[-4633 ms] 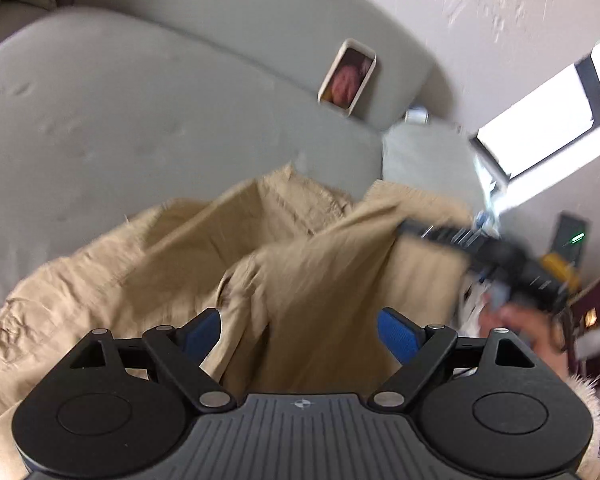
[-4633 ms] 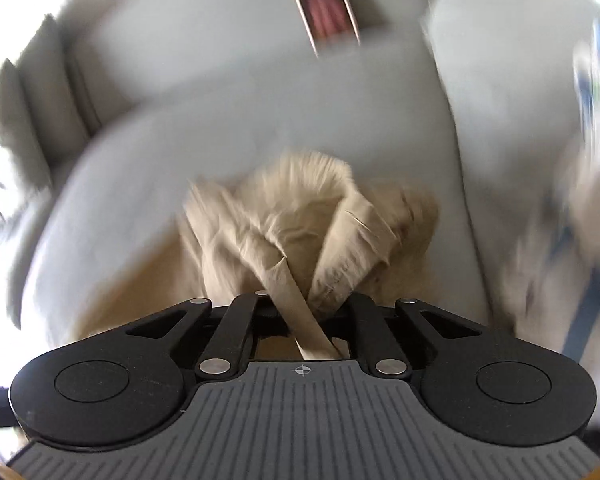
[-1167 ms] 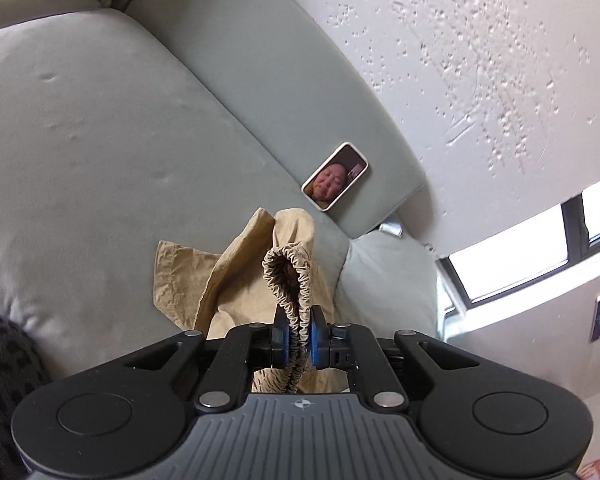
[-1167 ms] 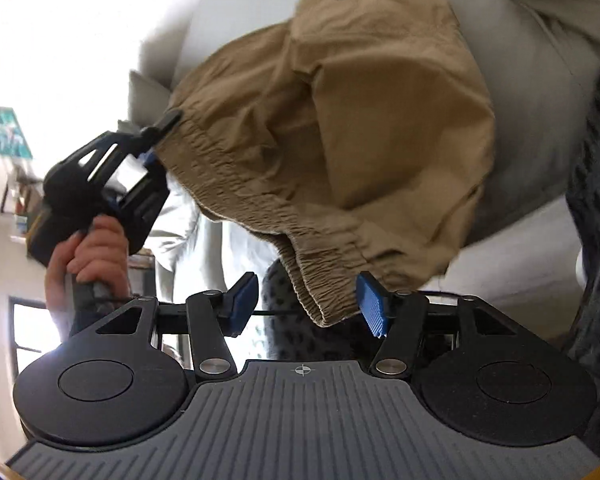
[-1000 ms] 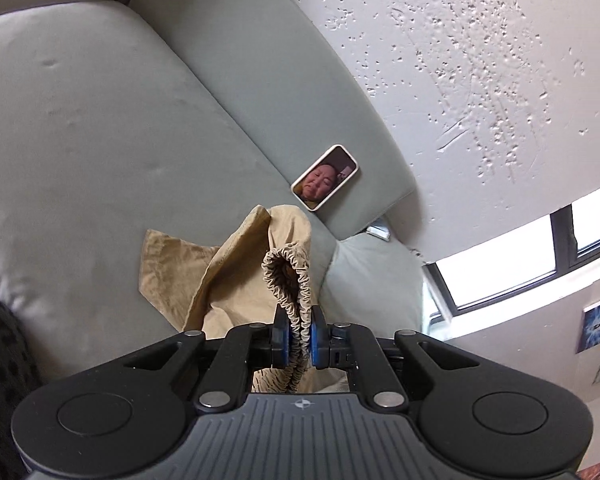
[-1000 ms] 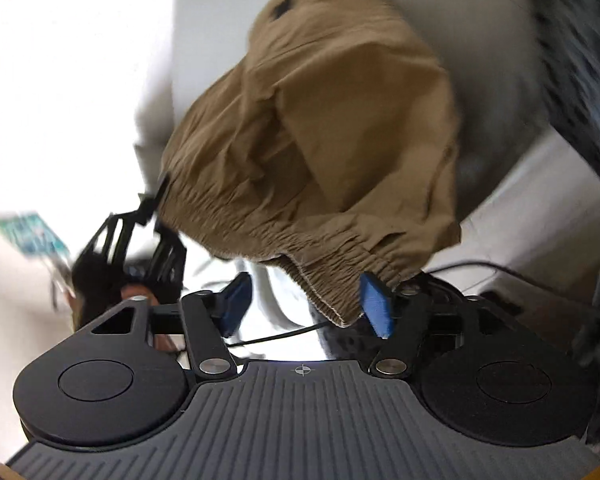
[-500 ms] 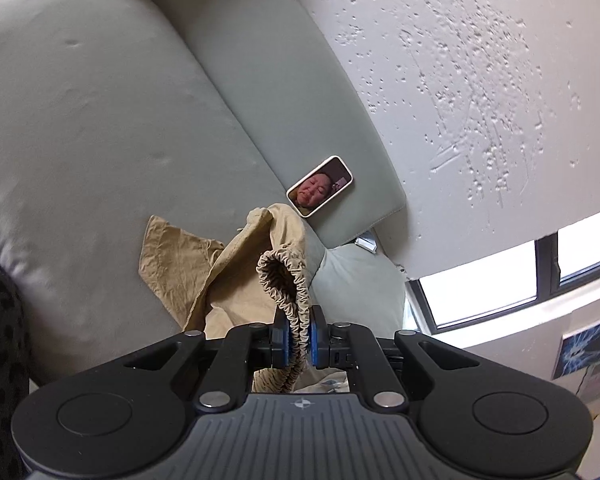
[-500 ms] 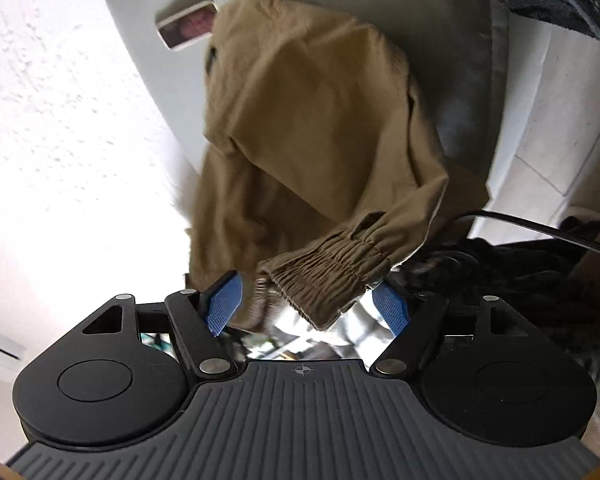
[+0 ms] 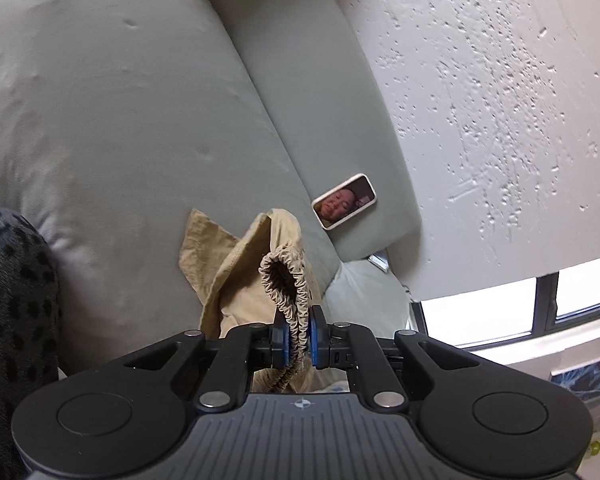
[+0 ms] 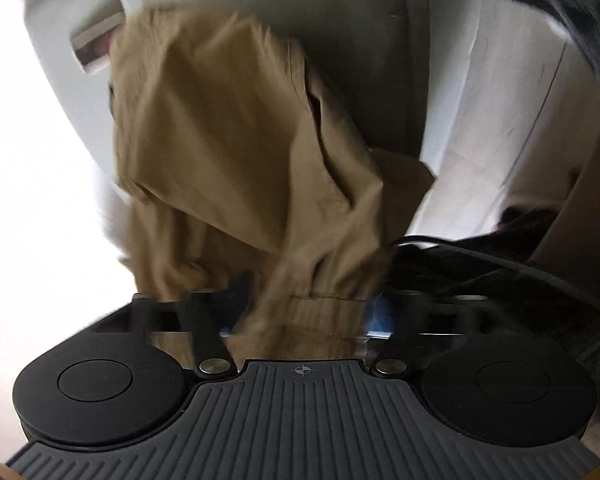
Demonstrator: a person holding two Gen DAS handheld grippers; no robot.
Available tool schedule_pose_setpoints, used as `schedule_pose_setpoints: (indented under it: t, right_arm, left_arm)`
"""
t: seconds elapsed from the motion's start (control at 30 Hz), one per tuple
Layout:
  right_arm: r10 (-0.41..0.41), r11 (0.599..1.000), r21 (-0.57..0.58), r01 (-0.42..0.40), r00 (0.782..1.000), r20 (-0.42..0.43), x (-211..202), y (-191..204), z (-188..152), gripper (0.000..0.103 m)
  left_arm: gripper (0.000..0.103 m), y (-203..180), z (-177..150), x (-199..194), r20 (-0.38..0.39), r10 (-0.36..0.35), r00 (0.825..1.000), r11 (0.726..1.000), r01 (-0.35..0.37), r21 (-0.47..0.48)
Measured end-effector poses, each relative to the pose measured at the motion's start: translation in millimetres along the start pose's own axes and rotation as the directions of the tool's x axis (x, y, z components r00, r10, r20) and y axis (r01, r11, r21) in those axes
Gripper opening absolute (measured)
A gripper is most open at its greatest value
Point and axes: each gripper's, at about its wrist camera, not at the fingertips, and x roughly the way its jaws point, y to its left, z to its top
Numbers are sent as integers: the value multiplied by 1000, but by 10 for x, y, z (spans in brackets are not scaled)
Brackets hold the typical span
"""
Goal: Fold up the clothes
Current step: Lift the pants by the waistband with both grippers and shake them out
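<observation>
Tan trousers [image 9: 240, 280] with a gathered elastic waistband [image 9: 288, 276] hang up off the grey sofa seat [image 9: 120, 120]. My left gripper [image 9: 296, 320] is shut on a loop of that waistband, which arches just ahead of the blue pads. In the blurred right wrist view the trousers [image 10: 228, 128] hang in front of me. Their bunched waistband fills the gap of my right gripper [image 10: 308, 316], whose jaws are closing onto it, and the cloth reaches both pads.
A phone [image 9: 343, 201] with a lit screen leans on the sofa back. A dark spotted blanket [image 9: 12, 300] lies at the seat's left edge. A grey cushion [image 9: 364, 292] sits below the textured wall, near a window [image 9: 520, 308]. A black cable [image 10: 500, 264] crosses the floor.
The right gripper has dropped and rolled, and its wide-open jaws have closed in around the waistband end. The left gripper kept its grip while it drifted and rolled a little.
</observation>
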Motion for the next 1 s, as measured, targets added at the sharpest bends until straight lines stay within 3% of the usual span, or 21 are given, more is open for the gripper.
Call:
schedule_pose_setpoints:
  t: [0.1,0.17,0.23,0.3,0.33,0.37,0.43,0.47,0.5,0.53,0.57,0.6,0.63,0.67,0.73,0.8,0.9,0.97,1.0]
  right_arm:
    - [-23,985,-168,25,1000,15,-45,165,-82,14]
    - [33,945,-328,-13,998,57,-199,454,-174,13]
    - [104,866,-499,-37,989,108,-385,850,-310,13]
    - [199,738,-674,-41,967,160,-604,1361,-538,13]
    - [264,652,-757,-43,949,174,-741,1625,-712,13]
    - [344,548,-835,-42,922,179,-915,1874,-941,13]
    - [501,336,-942,-13,849,167,-1265,2254,-1475,13]
    - [557,263,-965,18,814,167,-1397,2350,-1718,13]
    - [611,190,-980,53,775,161,-1530,2446,-1962,14]
    - [654,128,-988,85,742,149,-1638,2519,-2177,14]
    - [671,95,-991,96,729,135,-1679,2540,-2312,14]
    - [670,77,-992,98,732,124,-1691,2557,-2405,13]
    - [665,71,-993,99,737,121,-1696,2572,-2485,13]
    - [648,93,-991,95,750,133,-1676,2588,-2523,13]
    - [587,157,-984,85,793,162,-1588,2625,-2498,13]
    - [516,217,-971,97,834,198,-1361,2675,-2351,13]
    - [427,318,-943,103,872,239,-1019,2812,-1810,13]
    - [398,347,-931,113,881,255,-983,2784,-1532,13]
    - [389,351,-929,118,884,259,-1001,2737,-1447,13]
  left_arm:
    - [7,35,52,-78,40,2,999,1000,-2,8]
    - [6,-4,95,-130,70,-13,997,1000,12,23]
    - [4,-190,154,-219,103,-75,992,996,69,62]
    - [4,-517,214,-424,162,-183,970,976,159,150]
    - [0,-716,239,-574,203,-254,946,955,210,211]
    - [0,-930,248,-789,263,-345,901,919,267,291]
    - [0,-1307,194,-1288,376,-500,780,834,315,454]
    - [0,-1472,154,-1524,416,-556,720,794,313,521]
    - [0,-1593,117,-1693,429,-585,689,770,305,560]
    - [0,-1685,93,-1797,415,-602,682,750,306,586]
    - [0,-1762,72,-1873,398,-612,684,735,304,606]
    - [0,-1795,59,-1872,373,-598,710,733,296,612]
    - [5,-1797,47,-1822,344,-567,748,739,278,614]
    - [10,-1764,43,-1727,310,-522,795,752,257,607]
    - [28,-1520,87,-1467,235,-413,880,814,242,528]
    - [29,-1115,170,-1189,142,-302,943,884,221,412]
    - [30,-378,235,-885,35,-179,983,965,168,202]
    - [30,60,209,-729,-52,-138,989,987,142,72]
    - [31,235,178,-654,-105,-147,984,989,149,9]
